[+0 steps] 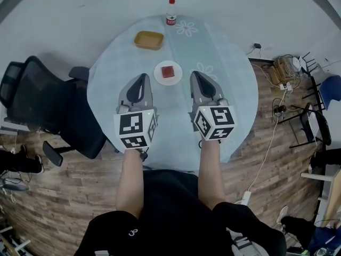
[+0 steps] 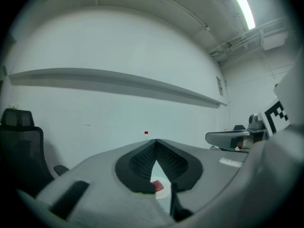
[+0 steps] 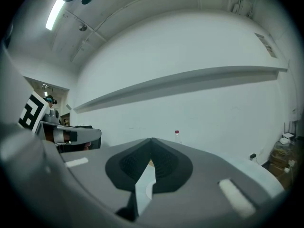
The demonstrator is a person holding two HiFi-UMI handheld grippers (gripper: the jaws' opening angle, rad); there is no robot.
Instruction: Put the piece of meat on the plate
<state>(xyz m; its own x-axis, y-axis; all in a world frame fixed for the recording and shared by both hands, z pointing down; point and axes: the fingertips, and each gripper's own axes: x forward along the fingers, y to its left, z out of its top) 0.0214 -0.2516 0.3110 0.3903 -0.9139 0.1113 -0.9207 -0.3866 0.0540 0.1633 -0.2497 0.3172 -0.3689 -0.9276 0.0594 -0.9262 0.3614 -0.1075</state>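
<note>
Evidently done: piece of meat [image 1: 168, 71] lying in the middle of the plate [image 1: 159, 78], at the centre of the table [image 1: 229, 89]. Left gripper [image 1: 141, 77] and right gripper [image 1: 196, 74] both clenched on nothing, poised either side of the plate's near edge. Best drawn clear with jaws level, well above the rim, without nudging plate or meat.

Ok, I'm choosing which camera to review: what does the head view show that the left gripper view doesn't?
Only the head view: the yellow dish and the wooden floor. Only the left gripper view: the ceiling light and the wall ledge. Both: the meat on its plate, the bottle, the office chair, the right gripper.
</note>
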